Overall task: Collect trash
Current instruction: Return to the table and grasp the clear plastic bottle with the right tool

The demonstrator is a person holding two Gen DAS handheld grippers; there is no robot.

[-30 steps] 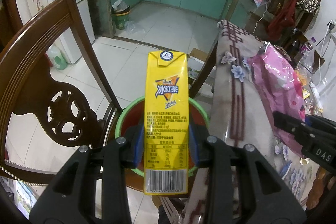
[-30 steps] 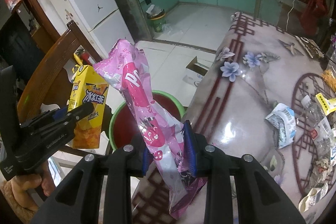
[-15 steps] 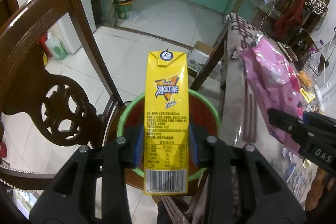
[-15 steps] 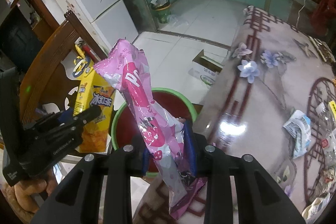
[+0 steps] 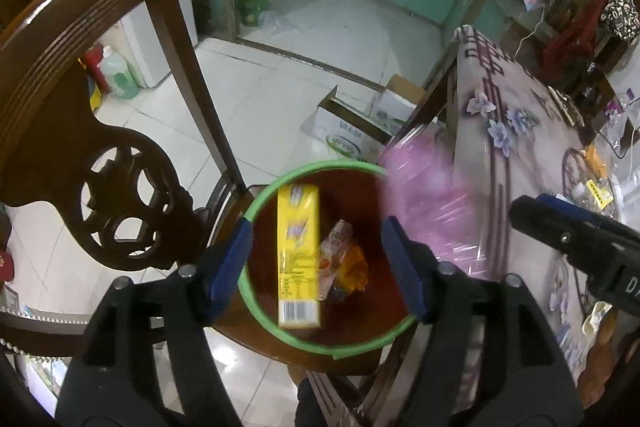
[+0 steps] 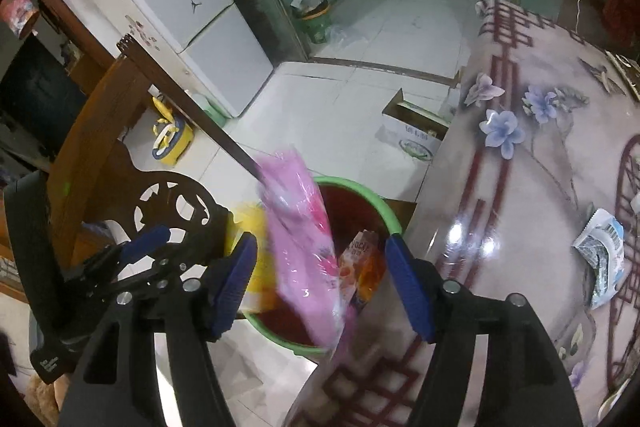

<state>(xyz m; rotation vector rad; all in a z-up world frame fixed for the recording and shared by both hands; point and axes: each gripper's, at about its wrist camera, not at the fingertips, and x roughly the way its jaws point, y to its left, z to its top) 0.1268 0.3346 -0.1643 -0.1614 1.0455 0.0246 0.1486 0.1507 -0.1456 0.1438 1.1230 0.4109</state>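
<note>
Both grippers point down over the green-rimmed bin (image 5: 262, 193) sitting on the wooden chair (image 5: 80, 131) beside the table edge (image 6: 460, 211). Left gripper (image 5: 320, 263): jaws spread wide, nothing between them; yellow drink carton (image 5: 299, 259) sits inside the bin, blurred, near an orange wrapper (image 5: 352, 267). Right gripper (image 6: 320, 287): jaws likewise wide apart; pink snack bag (image 6: 304, 247) streaked with blur between them, apparently touching neither pad, its lower end over the bin's near rim. Only the right view shows the crumpled white wrapper (image 6: 600, 255) farther in on the table.
</note>
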